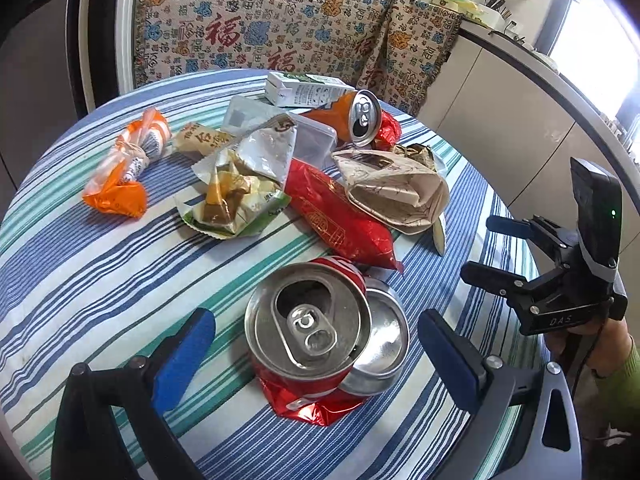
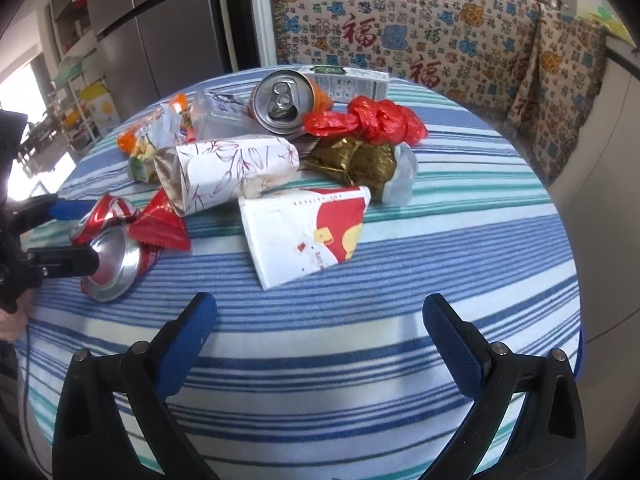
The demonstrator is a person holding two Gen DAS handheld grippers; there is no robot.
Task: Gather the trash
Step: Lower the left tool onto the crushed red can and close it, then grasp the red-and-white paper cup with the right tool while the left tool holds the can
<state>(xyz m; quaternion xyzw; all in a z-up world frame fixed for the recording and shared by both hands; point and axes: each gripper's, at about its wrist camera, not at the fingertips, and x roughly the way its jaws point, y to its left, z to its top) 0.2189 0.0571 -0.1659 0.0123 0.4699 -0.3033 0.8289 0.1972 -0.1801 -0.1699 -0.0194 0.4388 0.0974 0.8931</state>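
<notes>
A crushed red soda can [image 1: 324, 340] lies on the striped tablecloth [image 1: 100, 280] between the two blue pads of my left gripper [image 1: 318, 360], which is open and not touching it. The right wrist view shows the same can [image 2: 112, 256] with the left gripper [image 2: 76, 236] around it. My right gripper [image 2: 320, 344] is open and holds nothing, a short way in front of a flattened white and red paper cup [image 2: 308, 232]. In the left wrist view the right gripper [image 1: 486, 250] hovers at the table's right edge.
Further trash is piled mid-table: an orange can [image 1: 360, 116], a milk carton [image 1: 308, 88], a red snack packet [image 1: 340, 216], a squashed floral paper cup [image 2: 232, 168], a red plastic bag [image 2: 384, 120], and wrappers [image 1: 240, 184]. A patterned cloth [image 2: 400, 32] hangs behind.
</notes>
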